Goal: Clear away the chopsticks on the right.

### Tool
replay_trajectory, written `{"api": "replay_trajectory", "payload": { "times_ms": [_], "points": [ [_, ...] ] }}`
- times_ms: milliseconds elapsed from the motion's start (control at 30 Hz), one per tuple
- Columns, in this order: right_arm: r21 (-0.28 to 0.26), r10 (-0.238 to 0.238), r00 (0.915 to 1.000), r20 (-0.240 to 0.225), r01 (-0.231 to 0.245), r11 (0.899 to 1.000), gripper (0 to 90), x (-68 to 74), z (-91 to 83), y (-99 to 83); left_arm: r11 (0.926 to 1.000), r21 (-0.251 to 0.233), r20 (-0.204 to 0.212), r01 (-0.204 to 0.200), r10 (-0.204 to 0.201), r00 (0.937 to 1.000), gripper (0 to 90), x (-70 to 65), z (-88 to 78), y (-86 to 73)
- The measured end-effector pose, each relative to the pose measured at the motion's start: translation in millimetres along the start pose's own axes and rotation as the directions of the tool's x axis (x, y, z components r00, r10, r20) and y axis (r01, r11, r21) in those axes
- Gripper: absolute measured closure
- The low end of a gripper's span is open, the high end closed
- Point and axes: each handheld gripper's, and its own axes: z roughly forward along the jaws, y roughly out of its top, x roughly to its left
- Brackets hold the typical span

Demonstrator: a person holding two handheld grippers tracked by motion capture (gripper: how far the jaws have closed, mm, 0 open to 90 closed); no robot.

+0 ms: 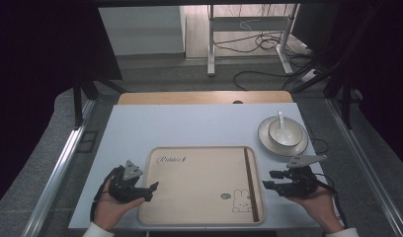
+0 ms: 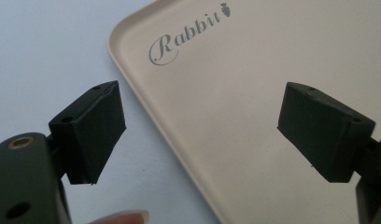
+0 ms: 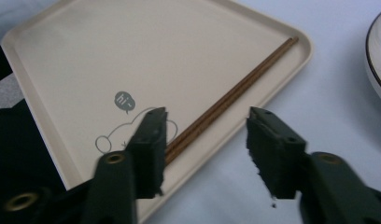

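A beige tray (image 1: 199, 182) printed with "Rabbit" and a bunny drawing lies at the table's front middle. A pair of brown chopsticks (image 1: 249, 182) lies inside it along its right rim. My left gripper (image 1: 150, 191) rests at the tray's left edge, open, with the tray's rim (image 2: 179, 154) under the gap between its jaws (image 2: 202, 135). My right gripper (image 1: 267, 179) hovers open just right of the tray's right rim and points left. In the right gripper view its jaws (image 3: 205, 140) hold nothing, and the chopsticks (image 3: 235, 93) run under the left one on the tray (image 3: 132, 56).
A black-rimmed plate (image 1: 264, 139) holding a white bowl (image 1: 288, 133) with a white spoon (image 1: 281, 121) stands at the table's right, behind my right gripper; its rim (image 3: 377, 60) shows in the right gripper view. The pale blue table (image 1: 189, 123) stretches behind the tray.
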Motion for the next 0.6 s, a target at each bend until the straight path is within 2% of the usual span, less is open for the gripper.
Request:
{"api": "replay_trajectory", "payload": {
  "times_ms": [33,133,367,533,600],
  "points": [
    [-0.007,-0.003,1.0000,0.009,0.003,1.000,40.3,1.9,-2.1,-3.8,1.0000,-0.001,-0.001,0.003,-0.003,1.0000,14.8,0.2,0.0,-0.3],
    [-0.009,-0.001,0.9997,0.023,0.001,1.000,34.9,2.4,-1.7,-5.2,1.0000,-0.002,-0.002,0.006,-0.006,1.0000,14.7,1.0,0.0,-0.6],
    [-0.012,0.006,0.9992,0.040,-0.005,1.000,31.3,2.0,0.7,-4.2,0.9999,-0.004,-0.001,0.013,-0.013,0.9999,14.7,1.5,0.5,-1.1],
    [-0.035,0.001,0.9989,0.046,0.000,0.999,29.6,2.5,-1.0,-4.2,0.9999,-0.002,0.002,0.014,-0.014,0.9999,14.6,2.7,0.9,-1.5],
    [-0.047,-0.010,0.9991,0.041,0.012,0.999,25.9,3.7,-0.6,-4.1,0.9999,-0.002,0.002,0.016,-0.016,0.9999,14.6,3.1,1.3,-1.3]
  ]
}}
